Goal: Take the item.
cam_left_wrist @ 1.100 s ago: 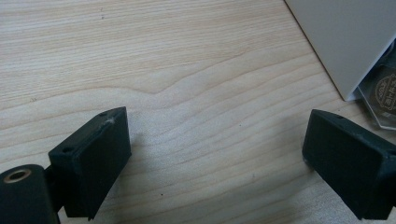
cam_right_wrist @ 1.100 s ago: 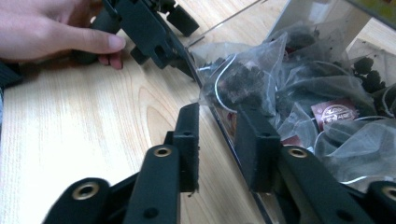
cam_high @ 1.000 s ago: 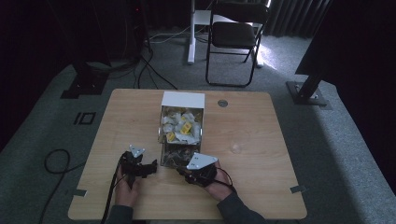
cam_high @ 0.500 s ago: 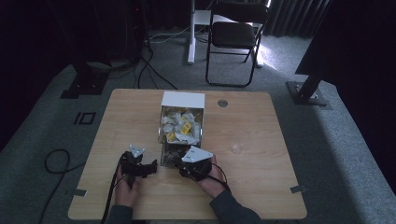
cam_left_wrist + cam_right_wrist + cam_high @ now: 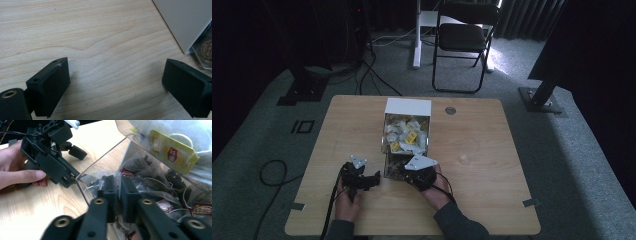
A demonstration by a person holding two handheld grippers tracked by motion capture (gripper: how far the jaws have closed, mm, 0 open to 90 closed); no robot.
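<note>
Jaws of the right gripper (image 5: 119, 187) have just been closing and now stand all but together, with only a slit between the pads. They sit in the mouth of the dispenser's (image 5: 408, 106) lower bay, among the dark sachets (image 5: 140, 170). Whether a corner of film is nipped in that slit cannot be made out; nothing bulky is between the pads. The left gripper (image 5: 115, 82) is spread wide with nothing in it, hovering low over bare table (image 5: 105, 37) just off the dispenser's near left corner, held by the left hand (image 5: 20, 175).

The work looks to be at its start. A pick from the lower bay is being tried, no sachet lies out on the wood beside the dispenser, and both bays look well stocked. If a sachet has been caught, what remains is to draw it clear of the bay and set it down.

The dark sachets are see-through pouches of black leaf with thin white strings and round brown tags. They are heaped loosely and overlapping in the bay, so one could drag its neighbours along. In the bay above them, behind the clear wall, lie yellow-labelled tea bags (image 5: 172, 152) and white ones.
</note>
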